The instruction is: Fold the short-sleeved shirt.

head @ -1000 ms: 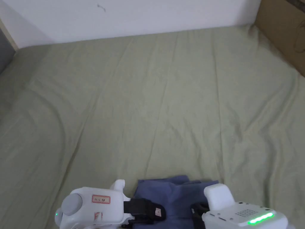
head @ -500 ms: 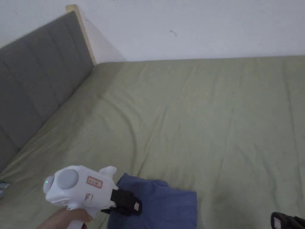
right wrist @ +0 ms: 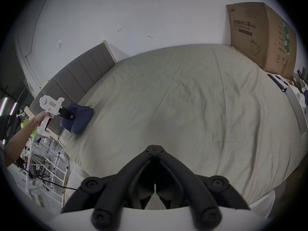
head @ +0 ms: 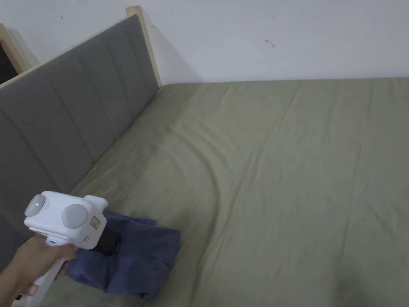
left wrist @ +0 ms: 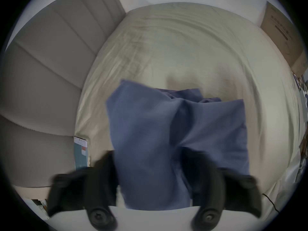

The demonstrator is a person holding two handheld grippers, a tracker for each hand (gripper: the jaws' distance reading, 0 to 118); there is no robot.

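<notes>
The folded dark blue shirt [head: 136, 256] hangs as a thick bundle from my left gripper [head: 110, 242], near the bed's left edge by the headboard. In the left gripper view the shirt [left wrist: 166, 126] fills the gap between the jaws of the left gripper [left wrist: 150, 168], which press on both its sides. From the right gripper view, the shirt [right wrist: 78, 118] and the left gripper [right wrist: 67, 115] sit far off at the left, the shirt's lower end close to the sheet. My right gripper [right wrist: 155, 147] is shut on nothing, above the bed's near edge.
A green sheet [head: 279, 180] covers the bed. The grey padded headboard [head: 80, 120] runs along the left. A large cardboard box [right wrist: 260, 38] stands at the far right corner. A white metal rack [right wrist: 46, 159] stands beside the bed.
The head camera has swung left. My left gripper has carried the shirt left toward the headboard. The right gripper has come off the shirt and left the head view.
</notes>
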